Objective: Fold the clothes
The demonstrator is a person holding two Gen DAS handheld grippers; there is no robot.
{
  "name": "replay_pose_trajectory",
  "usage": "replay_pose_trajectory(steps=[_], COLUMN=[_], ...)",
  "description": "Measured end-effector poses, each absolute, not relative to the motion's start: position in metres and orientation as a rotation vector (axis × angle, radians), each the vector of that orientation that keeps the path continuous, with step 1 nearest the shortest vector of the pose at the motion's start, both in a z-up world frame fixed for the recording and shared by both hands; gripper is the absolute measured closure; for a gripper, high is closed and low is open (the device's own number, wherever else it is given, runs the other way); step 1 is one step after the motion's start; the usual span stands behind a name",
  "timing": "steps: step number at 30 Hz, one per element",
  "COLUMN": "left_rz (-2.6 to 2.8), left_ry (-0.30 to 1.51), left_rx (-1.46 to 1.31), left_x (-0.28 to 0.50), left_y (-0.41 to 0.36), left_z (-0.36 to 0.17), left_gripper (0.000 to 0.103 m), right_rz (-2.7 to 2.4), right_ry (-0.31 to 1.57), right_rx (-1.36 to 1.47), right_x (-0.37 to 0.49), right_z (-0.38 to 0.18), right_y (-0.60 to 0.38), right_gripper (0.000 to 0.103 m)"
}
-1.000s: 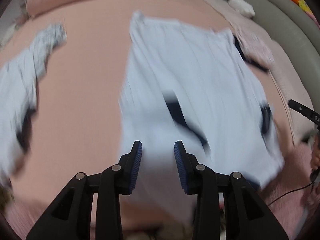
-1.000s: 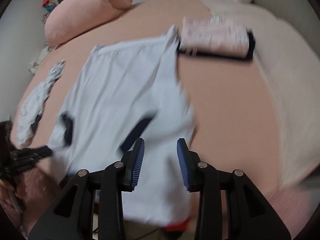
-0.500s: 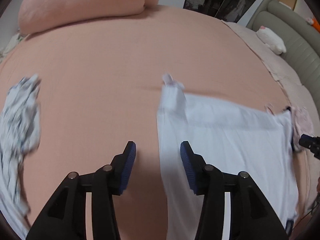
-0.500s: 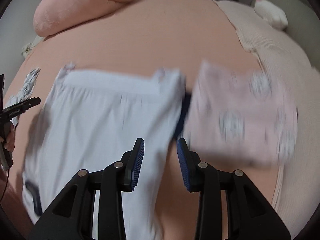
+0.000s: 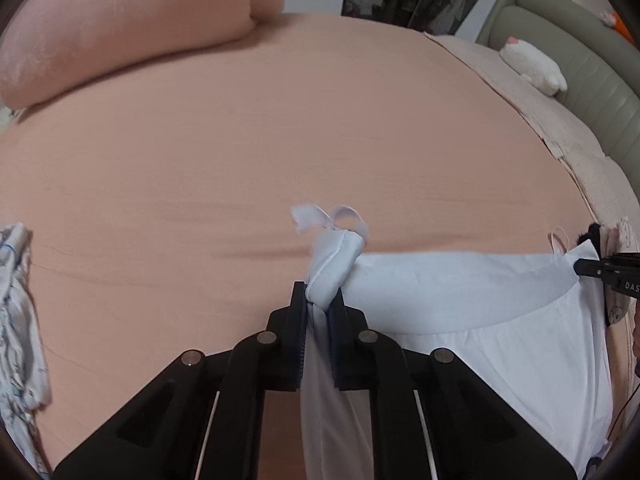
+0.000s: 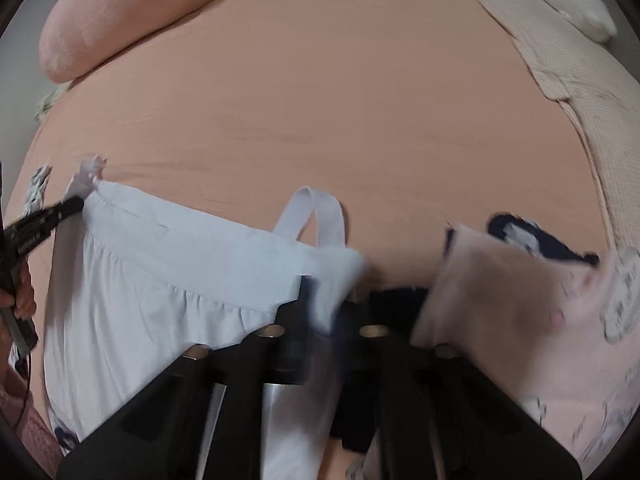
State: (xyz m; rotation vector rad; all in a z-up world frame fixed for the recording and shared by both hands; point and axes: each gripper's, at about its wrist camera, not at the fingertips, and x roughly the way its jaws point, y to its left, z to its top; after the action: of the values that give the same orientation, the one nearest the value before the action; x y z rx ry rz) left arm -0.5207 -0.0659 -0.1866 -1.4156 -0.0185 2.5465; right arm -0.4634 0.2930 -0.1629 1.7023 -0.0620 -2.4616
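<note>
Left wrist view: a second ago the left gripper (image 5: pixel 319 300) hung with its jaws apart over the spread white garment (image 5: pixel 460 304), dark trim showing on the cloth. Its jaws have just been closing, and they are now clamped on a bunched corner of the garment's waistband, with cloth bulging out above the fingertips and a thin fold hanging down between the fingers. A white ribbon loop (image 5: pixel 344 218) curls on the bed (image 5: pixel 240 160) just past that corner. The waistband runs taut toward the right edge of the picture, where the tip of the right gripper (image 5: pixel 588 269) meets its other corner. A patterned white garment (image 5: pixel 18 320) lies well apart at the bed's left edge, a pink pillow (image 5: pixel 120 32) at its far side.

Right wrist view: the right gripper (image 6: pixel 326 300) stood open over the garment (image 6: pixel 160 300) half a second ago; its jaws have just been closing, and they now pinch the near waistband corner, though blur softens the tips. A white hanging loop (image 6: pixel 316 216) stands up from the band. The garment lies flat on the bed (image 6: pixel 320 100), gathered below the smooth band. The left gripper (image 6: pixel 70 206) grips the far corner. A folded pink garment (image 6: pixel 520 320) with dark trim lies just beside, to the right.
</note>
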Motion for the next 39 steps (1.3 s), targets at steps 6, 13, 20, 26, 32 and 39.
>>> replay_pose_trajectory(steps=[6,13,20,26,32,39], left_rz=[2.535,2.421,2.511,2.554,2.566,2.594], left_ry=[-0.133,-0.244,-0.032,0.015,0.038,0.028], left_rx=[-1.490,-1.444,-1.490,-1.544,-1.536,-1.237], left_x=[-0.530,-0.536,-0.540,-0.545,-0.545,-0.467], left_y=[-0.083,-0.083,-0.052,-0.043,-0.029,-0.032], left_z=[-0.198,-0.204,-0.203,-0.198,-0.194,-0.111], left_gripper=[0.087,0.055,0.093,0.094,0.094,0.094], right_rz=[-2.531,-2.465,-2.418,-2.544,-2.540,-2.678], right_ry=[-0.121,-0.072,0.079,0.017,-0.001,-0.084], right_rx=[1.640,1.756,1.736,1.643,1.700,1.399], right_x=[-0.463,-0.478,-0.479,-0.479,-0.479,-0.414], right_z=[-0.151,-0.173,-0.180,-0.157,-0.169,-0.097], right_y=[0.309,0.314,0.291,0.302,0.303,0.318], right_gripper=[0.098,0.083,0.099,0.100,0.100,0.100])
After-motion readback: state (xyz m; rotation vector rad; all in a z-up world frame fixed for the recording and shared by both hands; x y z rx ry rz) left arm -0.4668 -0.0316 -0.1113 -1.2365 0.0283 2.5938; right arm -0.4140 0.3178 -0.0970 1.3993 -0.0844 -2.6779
